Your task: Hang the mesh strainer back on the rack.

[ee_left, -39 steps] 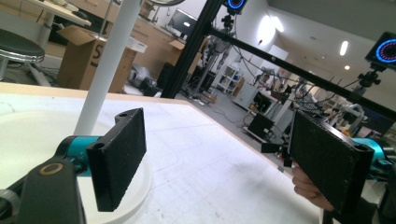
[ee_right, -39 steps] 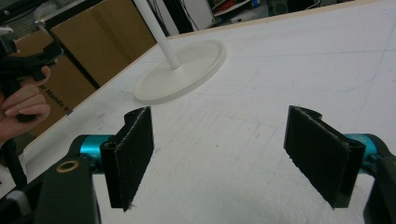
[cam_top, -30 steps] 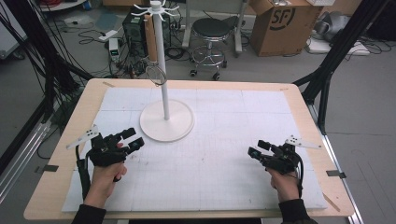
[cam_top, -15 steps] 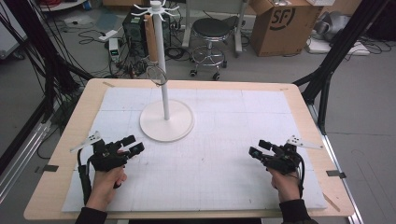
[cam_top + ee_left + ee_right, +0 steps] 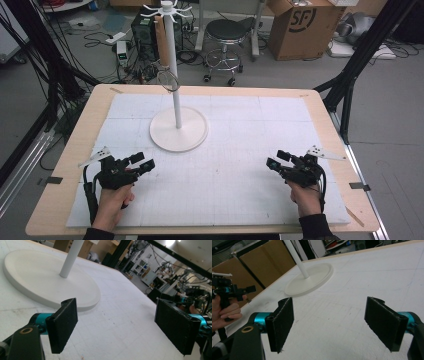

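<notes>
Left claw hovers just over the white mat on the counter, near the front-left of the white stand's round base, and its pads are spread wide with nothing between them. In the left gripper view the two black pads frame bare mat, with the base's rim just beyond the left-hand pad and the stand's pole rising from the disc. A hand grips this claw's handle from the counter's near edge.

Right claw sits well to the front-right of the same base, low over the mat, held by the other hand. Its pads also stand wide apart and empty; the right gripper view shows open mat between them, the base farther off, and the other hand with its claw to the left of the base.

The stand's pole stands upright from the base's centre toward a crown of short hooks. From one hook on the left of the pole hangs a brown strap, ending in a thin wire ring that dangles above the counter's far edge, behind the base. Both claws are well apart from the strap and ring, and neither touches the base.
</notes>
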Demonstrator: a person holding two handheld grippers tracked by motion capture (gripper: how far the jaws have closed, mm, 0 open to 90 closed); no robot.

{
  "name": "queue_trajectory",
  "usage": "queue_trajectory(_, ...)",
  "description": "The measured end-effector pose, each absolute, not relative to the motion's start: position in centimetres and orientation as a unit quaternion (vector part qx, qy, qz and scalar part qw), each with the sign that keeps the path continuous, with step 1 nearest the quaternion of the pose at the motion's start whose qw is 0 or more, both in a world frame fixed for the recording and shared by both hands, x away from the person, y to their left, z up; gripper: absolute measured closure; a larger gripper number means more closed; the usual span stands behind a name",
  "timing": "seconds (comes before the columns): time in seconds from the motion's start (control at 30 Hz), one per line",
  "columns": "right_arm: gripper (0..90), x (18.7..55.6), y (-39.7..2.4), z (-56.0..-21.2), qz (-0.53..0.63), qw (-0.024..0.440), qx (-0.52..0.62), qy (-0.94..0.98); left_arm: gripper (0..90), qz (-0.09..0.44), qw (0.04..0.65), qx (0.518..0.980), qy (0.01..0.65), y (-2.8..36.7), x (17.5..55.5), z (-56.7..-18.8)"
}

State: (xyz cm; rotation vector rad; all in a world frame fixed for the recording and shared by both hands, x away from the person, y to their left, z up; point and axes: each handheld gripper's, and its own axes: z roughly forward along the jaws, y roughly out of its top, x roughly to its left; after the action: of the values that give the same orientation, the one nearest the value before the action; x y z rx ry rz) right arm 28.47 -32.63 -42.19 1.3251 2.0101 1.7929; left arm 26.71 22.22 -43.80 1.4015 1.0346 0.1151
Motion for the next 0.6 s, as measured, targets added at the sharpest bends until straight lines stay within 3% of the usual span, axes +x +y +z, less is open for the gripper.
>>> queue_trajectory(0.6,21.5,28.44,-32.34,-42.37,0.594,0.066,0.438,0.672,17.9,0.065,0.625,0.640,0.442,21.38,26.36,-44.07)
